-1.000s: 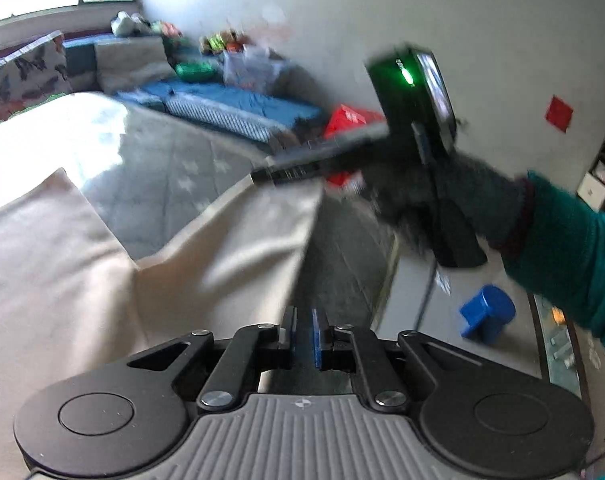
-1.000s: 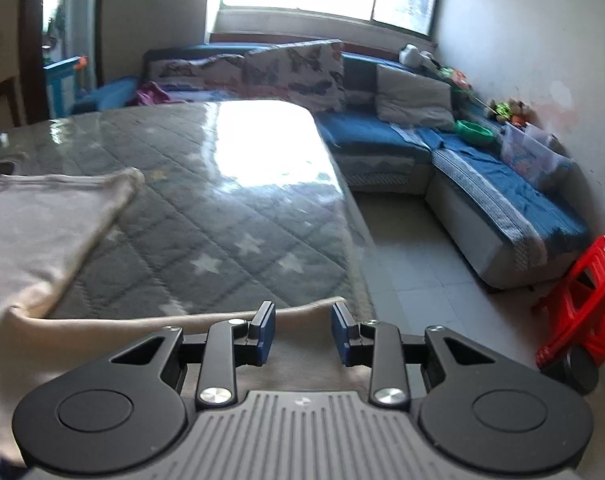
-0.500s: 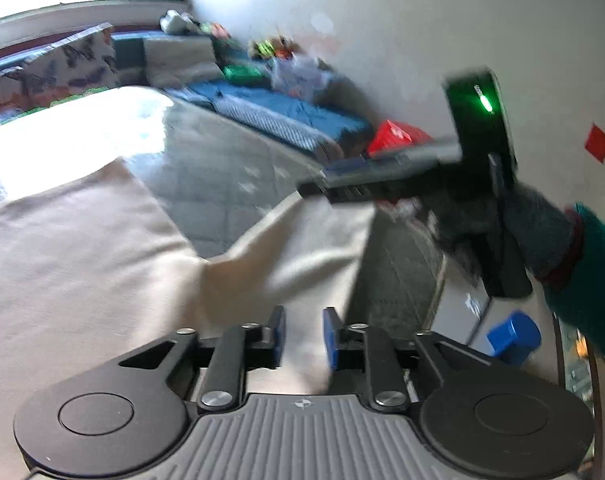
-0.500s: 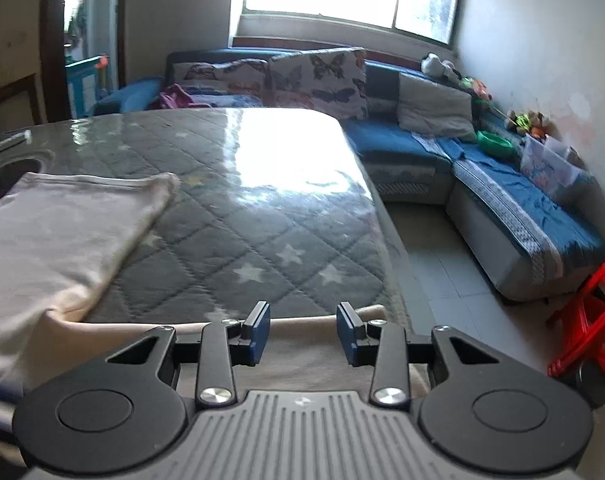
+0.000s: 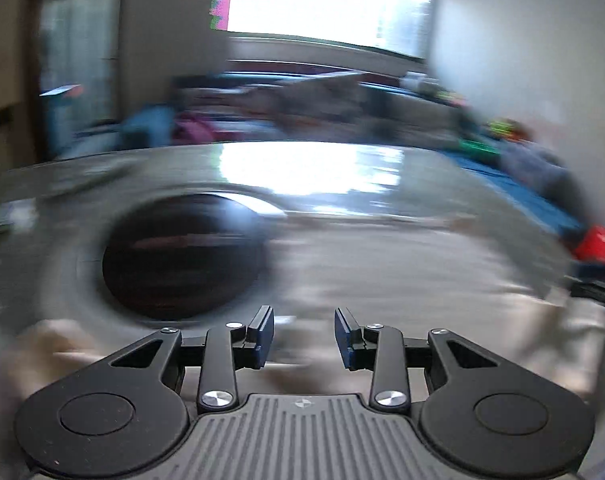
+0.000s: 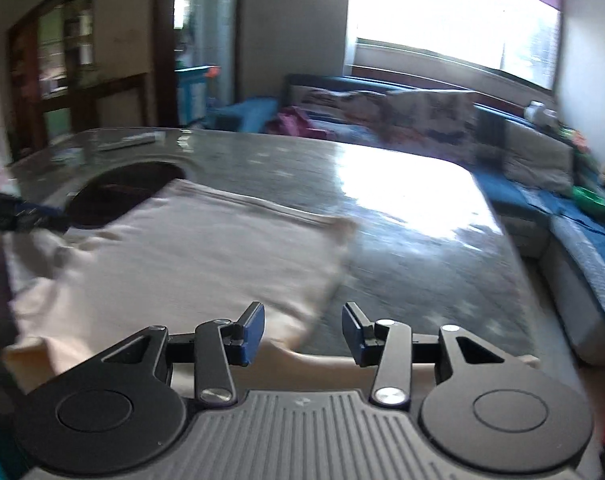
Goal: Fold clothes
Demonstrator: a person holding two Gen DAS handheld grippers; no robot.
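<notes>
A cream garment (image 6: 174,256) lies folded on the grey quilted table (image 6: 414,248), its near edge under my right gripper (image 6: 302,334), which is open and empty just above it. In the blurred left wrist view the same cloth (image 5: 382,280) spreads ahead, and my left gripper (image 5: 304,334) is open and empty over its near edge. The left gripper's tip also shows at the left edge of the right wrist view (image 6: 10,212), and the right gripper's tip at the right edge of the left wrist view (image 5: 598,280).
A dark round hole (image 5: 182,256) sits in the table cover, also in the right wrist view (image 6: 114,192) behind the cloth. A blue sofa (image 6: 522,152) with cushions runs along the far and right side. A red stool (image 5: 598,240) stands at the right.
My left gripper has let go of the cloth and opened, and its view has swung left toward the hole. The right gripper has opened wider and turned left; the cloth now lies flat.
</notes>
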